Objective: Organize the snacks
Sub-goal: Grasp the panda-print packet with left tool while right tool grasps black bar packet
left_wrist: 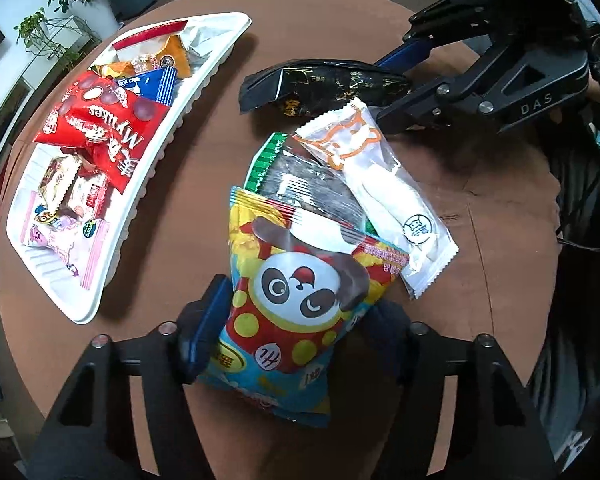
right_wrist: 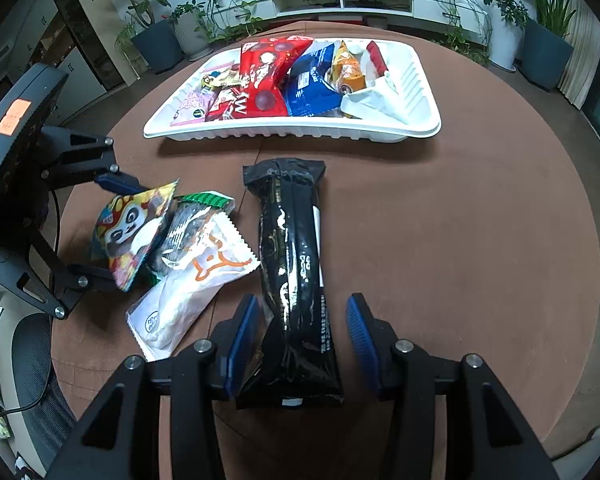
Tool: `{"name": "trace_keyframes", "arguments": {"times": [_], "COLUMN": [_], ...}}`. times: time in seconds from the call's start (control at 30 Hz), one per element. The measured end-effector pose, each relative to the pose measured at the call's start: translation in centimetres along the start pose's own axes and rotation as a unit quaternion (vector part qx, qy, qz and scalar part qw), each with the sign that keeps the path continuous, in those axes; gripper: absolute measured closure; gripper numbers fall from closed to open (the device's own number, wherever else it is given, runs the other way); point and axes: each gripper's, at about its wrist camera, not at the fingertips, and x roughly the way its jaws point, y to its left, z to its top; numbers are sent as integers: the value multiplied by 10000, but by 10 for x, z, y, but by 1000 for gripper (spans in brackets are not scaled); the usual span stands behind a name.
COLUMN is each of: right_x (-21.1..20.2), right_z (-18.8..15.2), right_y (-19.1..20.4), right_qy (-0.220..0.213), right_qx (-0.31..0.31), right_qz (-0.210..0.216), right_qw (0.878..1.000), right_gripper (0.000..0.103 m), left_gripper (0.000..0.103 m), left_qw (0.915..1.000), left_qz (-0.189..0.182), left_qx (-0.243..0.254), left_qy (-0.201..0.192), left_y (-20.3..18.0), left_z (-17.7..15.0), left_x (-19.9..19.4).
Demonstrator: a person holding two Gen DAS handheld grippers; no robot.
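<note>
While left gripper (left_wrist: 300,300) pinches panda bag (left_wrist: 300,272) | black packet (right_wrist: 292,240) sits inside right gripper (right_wrist: 303,300) (open, unpinched).

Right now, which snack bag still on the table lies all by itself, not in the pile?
The long black packet. It lies alone between the right gripper's fingers, while the panda bag and white packet overlap.

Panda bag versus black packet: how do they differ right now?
The panda bag is short, wide and brightly coloured; the black packet is long, narrow and glossy black. The panda bag is tilted up on edge; the black packet lies flat on the table. The left gripper presses on the panda bag; the right gripper only straddles the black packet, with a gap at one pad. Both are outside the white tray.
</note>
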Motion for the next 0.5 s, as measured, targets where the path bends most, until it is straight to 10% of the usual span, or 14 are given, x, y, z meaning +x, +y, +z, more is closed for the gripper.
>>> {"name": "trace_keyframes", "arguments": {"times": [0.5], "right_x": [-1], "right_z": [3], "right_y": [4], "right_qy": [-18], "right_qx": [-40], "right_qz": [-123], "right_qw": [9999], "right_gripper": [37], "left_gripper": [60], "left_qw": [9931], "left_qz": [-214], "left_qx": [-1036], "left_qy": [-509], "left_y": [6], "left_z": [-44], "left_x": [-12]}}
